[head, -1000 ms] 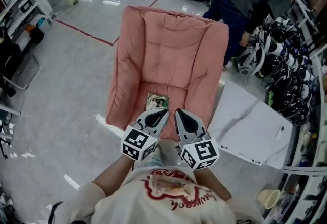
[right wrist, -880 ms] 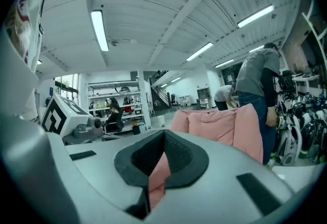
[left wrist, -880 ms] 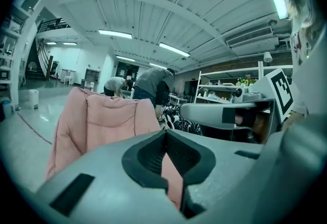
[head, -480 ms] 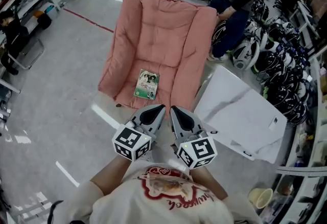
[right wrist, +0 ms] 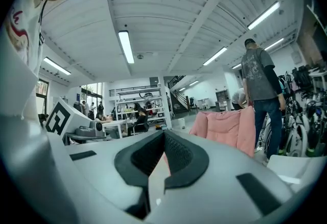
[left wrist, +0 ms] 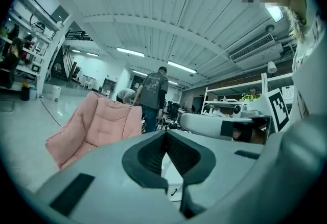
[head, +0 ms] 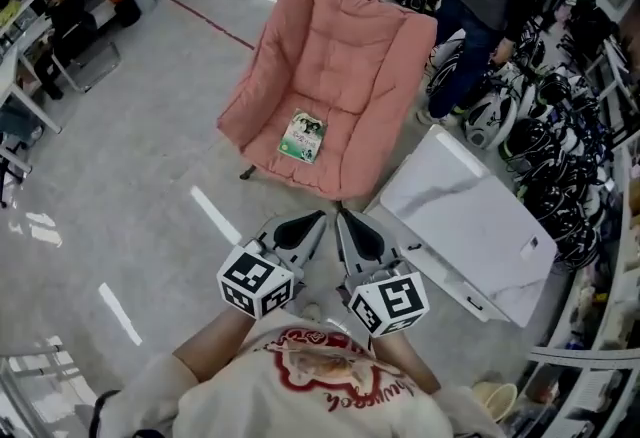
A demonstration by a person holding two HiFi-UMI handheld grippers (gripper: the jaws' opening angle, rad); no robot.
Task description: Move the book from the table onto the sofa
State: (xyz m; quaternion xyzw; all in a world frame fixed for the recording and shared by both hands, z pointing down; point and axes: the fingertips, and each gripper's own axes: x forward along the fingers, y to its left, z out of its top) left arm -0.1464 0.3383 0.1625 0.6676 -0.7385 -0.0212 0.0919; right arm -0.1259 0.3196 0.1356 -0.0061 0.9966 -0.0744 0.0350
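Lying flat on the pink sofa's seat in the head view, the book is well apart from the left gripper and right gripper. The left gripper view shows jaws pressed together, empty. The right gripper view shows the same, with the sofa beyond.

Head view steeply downward, both gripper views level, pink sofa common to all

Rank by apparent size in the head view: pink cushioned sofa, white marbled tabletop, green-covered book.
1. Pink cushioned sofa: largest.
2. White marbled tabletop: slightly smaller, though nearer the camera.
3. Green-covered book on the sofa seat: by far smallest.
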